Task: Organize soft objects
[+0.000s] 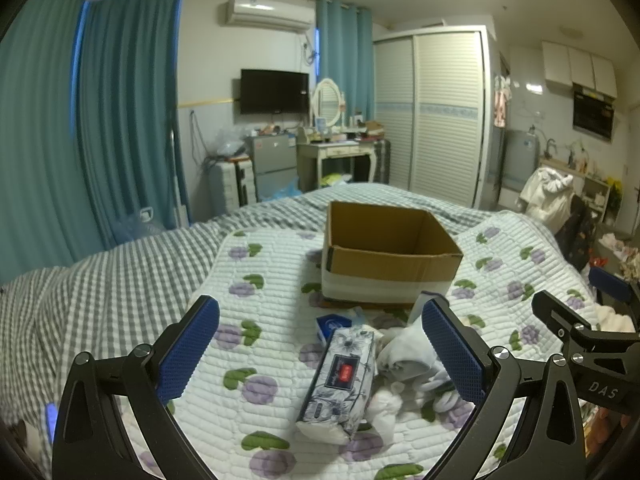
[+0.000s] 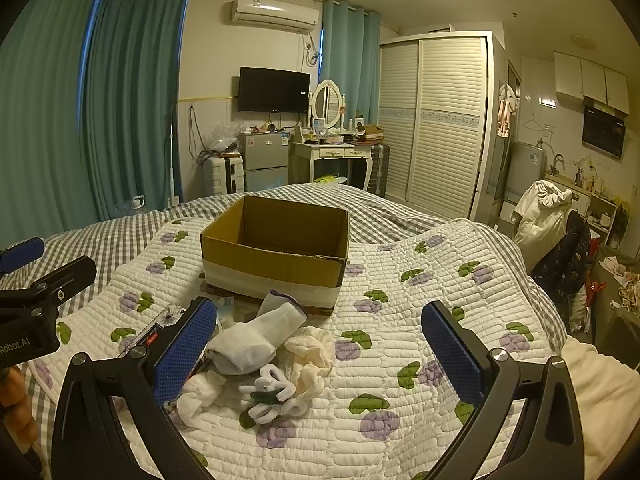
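Observation:
An open cardboard box (image 1: 390,252) (image 2: 276,252) stands empty on the floral quilt (image 1: 272,280) (image 2: 400,300). In front of it lies a pile of soft things: a floral tissue pack (image 1: 340,380), a small blue packet (image 1: 332,326), a white sock (image 2: 256,340) (image 1: 408,356), a cream cloth (image 2: 312,356) and a fuzzy white scrunchie (image 2: 272,396). My left gripper (image 1: 320,344) is open above the tissue pack. My right gripper (image 2: 320,344) is open above the sock and cloth. Both are empty.
The quilt lies on a grey checked bedspread (image 1: 100,292). Beyond the bed stand a fridge (image 2: 266,160), a dressing table (image 2: 332,156) and a wardrobe (image 2: 436,120). A chair with clothes (image 2: 560,240) is at the right. Curtains (image 1: 80,120) hang at the left.

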The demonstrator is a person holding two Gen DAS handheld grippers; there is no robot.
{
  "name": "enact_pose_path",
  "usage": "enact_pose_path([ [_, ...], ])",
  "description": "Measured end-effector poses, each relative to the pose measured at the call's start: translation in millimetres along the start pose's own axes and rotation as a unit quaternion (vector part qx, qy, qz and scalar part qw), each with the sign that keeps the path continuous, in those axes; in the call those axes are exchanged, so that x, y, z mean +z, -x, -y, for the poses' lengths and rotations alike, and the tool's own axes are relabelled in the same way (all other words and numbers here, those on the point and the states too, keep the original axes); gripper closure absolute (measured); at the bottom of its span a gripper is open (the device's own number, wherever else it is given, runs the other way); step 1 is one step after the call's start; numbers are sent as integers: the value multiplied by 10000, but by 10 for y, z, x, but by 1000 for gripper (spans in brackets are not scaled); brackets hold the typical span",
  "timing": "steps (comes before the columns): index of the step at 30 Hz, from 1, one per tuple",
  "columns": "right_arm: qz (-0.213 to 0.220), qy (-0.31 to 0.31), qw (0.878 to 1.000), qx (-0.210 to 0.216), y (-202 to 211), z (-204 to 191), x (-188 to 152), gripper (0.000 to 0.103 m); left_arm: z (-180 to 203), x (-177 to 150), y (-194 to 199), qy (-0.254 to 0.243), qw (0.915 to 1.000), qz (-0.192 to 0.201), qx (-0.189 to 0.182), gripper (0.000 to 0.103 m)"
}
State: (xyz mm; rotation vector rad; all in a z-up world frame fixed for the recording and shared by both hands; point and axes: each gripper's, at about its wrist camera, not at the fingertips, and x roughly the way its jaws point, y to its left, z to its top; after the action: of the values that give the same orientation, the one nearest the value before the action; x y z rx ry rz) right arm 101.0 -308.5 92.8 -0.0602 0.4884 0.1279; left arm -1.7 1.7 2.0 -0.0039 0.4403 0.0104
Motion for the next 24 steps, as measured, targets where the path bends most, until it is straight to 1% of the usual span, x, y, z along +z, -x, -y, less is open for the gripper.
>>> enact_pose_path([
  [24, -15, 8, 10000, -5, -13, -14, -4, 0, -7, -3, 1, 10, 10000, 5, -9, 0],
])
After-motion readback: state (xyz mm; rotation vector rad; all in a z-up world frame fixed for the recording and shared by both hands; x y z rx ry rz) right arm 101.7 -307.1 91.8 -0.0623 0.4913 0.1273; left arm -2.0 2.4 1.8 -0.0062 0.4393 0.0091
